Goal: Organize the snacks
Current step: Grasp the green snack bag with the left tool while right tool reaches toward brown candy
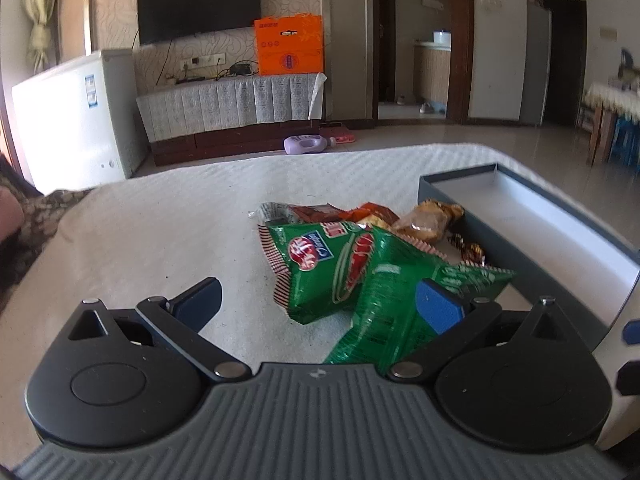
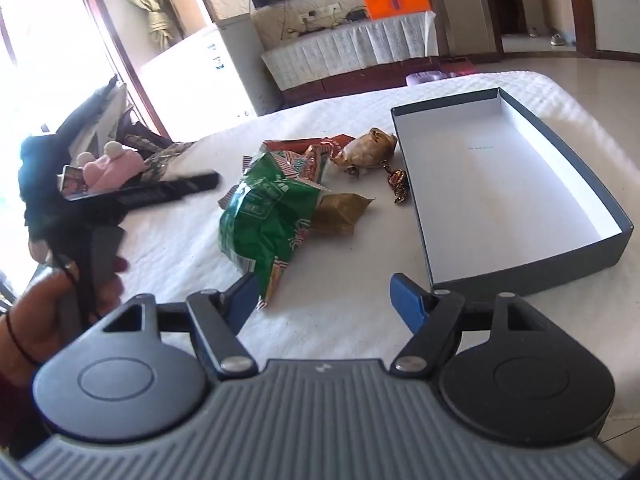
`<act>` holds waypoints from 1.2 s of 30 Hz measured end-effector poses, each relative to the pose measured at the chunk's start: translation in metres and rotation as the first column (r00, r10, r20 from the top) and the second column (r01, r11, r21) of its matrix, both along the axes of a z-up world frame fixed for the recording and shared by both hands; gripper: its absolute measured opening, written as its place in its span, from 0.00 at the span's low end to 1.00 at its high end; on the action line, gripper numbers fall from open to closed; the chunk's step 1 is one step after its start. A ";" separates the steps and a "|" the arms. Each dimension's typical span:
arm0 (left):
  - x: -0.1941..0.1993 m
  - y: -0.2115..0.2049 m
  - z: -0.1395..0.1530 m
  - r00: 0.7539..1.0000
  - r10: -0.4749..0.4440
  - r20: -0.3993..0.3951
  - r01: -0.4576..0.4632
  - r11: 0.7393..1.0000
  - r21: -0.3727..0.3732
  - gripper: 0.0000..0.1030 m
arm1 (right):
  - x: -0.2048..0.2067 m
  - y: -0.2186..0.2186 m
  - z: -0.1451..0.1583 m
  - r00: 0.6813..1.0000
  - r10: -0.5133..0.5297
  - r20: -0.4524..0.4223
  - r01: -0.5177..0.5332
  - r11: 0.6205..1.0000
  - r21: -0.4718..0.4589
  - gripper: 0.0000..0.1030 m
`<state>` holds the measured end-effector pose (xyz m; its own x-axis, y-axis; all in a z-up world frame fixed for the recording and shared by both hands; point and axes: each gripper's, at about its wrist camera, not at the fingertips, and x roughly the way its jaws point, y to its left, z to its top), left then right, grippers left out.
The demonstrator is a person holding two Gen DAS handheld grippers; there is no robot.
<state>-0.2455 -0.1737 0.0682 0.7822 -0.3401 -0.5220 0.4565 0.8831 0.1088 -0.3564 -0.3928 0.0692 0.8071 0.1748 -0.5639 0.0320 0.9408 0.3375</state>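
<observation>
A pile of snacks lies on a white table: a green packet (image 1: 340, 268) (image 2: 264, 216), orange-red packets (image 1: 340, 212) (image 2: 316, 148), a golden pastry wrap (image 1: 428, 220) (image 2: 368, 148), a gold packet (image 2: 340, 212) and a wrapped candy (image 1: 472, 250) (image 2: 398, 184). An open dark grey box (image 1: 520, 204) (image 2: 500, 168) with a white inside stands to their right. My left gripper (image 1: 320, 304) is open, its right finger against the green packet's near end. My right gripper (image 2: 324, 300) is open above the table, its left finger beside the green packet's near corner.
The left gripper and the hand holding it (image 2: 80, 216) show at the left in the right wrist view. Beyond the table's far edge are a white fridge (image 1: 76, 120), a TV bench with an orange box (image 1: 290, 46), and a purple bottle (image 1: 306, 144) on the floor.
</observation>
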 end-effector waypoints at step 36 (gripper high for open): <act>-0.005 -0.017 -0.008 0.980 -0.197 0.043 0.194 0.979 0.064 1.00 | -0.005 -0.009 -0.006 0.999 -0.011 -0.034 0.011 1.000 0.018 0.72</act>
